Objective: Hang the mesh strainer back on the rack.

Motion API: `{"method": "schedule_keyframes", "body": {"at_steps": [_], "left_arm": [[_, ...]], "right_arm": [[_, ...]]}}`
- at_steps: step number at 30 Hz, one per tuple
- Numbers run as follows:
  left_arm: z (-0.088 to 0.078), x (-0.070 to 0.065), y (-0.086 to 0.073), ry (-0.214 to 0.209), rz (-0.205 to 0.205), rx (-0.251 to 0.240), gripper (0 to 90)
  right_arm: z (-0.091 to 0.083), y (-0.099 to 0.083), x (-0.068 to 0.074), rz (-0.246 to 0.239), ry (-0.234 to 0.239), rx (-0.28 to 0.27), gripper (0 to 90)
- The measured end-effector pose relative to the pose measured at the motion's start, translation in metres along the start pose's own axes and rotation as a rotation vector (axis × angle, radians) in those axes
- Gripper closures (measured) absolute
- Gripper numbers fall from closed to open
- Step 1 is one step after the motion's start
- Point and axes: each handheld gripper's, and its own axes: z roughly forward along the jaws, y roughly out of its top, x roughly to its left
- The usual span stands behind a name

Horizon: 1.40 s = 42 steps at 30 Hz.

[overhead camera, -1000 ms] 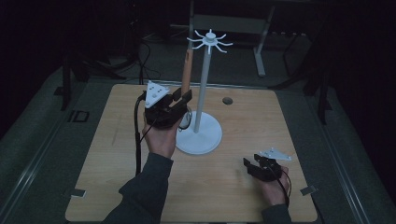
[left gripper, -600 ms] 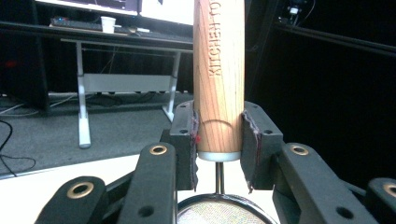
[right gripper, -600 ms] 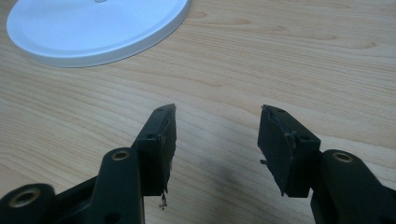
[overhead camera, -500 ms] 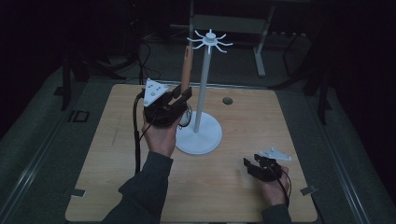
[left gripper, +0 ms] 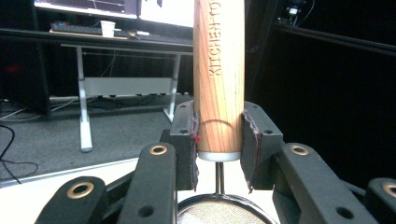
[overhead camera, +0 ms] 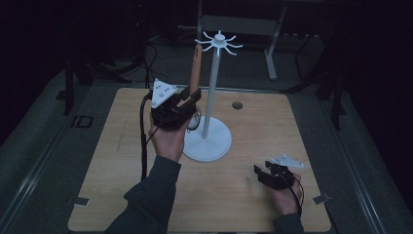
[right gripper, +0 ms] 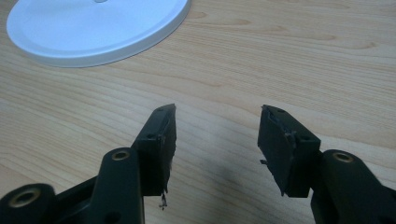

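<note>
While upright, wooden handle sits clamped between left tongs | right tongs wide, holding nothing

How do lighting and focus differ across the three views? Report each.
High view: dim, dark surroundings, table faintly lit. Left gripper view: brighter, wooden handle sharp between the left tongs, background soft. Right gripper view: evenly lit, wood grain crisp, right tongs slightly blurred.

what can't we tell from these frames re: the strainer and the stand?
- Strainer handle top: cut off by the left gripper view's upper edge; in the high view, hook contact is too small to tell.
- Mesh bowl: cut by the bottom edge.
- Stand pole: outside the right gripper view.
</note>
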Motion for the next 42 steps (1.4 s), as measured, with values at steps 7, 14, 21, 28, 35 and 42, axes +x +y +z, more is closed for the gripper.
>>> {"method": "schedule_keyframes", "body": {"at_steps": [7,14,21,28,35,42], "left_arm": [[0.003,-0.001,0.002,-0.001,0.015,0.004,69.3],[0.006,-0.001,0.003,-0.001,0.021,0.017,69.4],[0.009,-0.001,0.004,0.003,0.027,0.025,69.4],[0.013,-0.001,0.005,0.000,0.033,0.038,69.4],[0.017,0.000,0.006,0.001,0.036,0.042,69.4],[0.021,0.002,0.007,-0.007,0.050,0.055,69.3]], "right_arm": [[0.000,0.000,0.000,-0.001,0.000,0.001,46.5],[0.000,0.000,0.000,0.000,0.001,0.001,46.5],[0.001,0.000,0.000,-0.002,0.001,0.002,46.5],[0.000,0.000,-0.001,0.001,0.002,0.002,46.5],[0.001,-0.001,-0.001,-0.001,0.001,0.002,46.5],[0.000,-0.001,-0.001,-0.002,-0.001,0.000,46.5]]}}
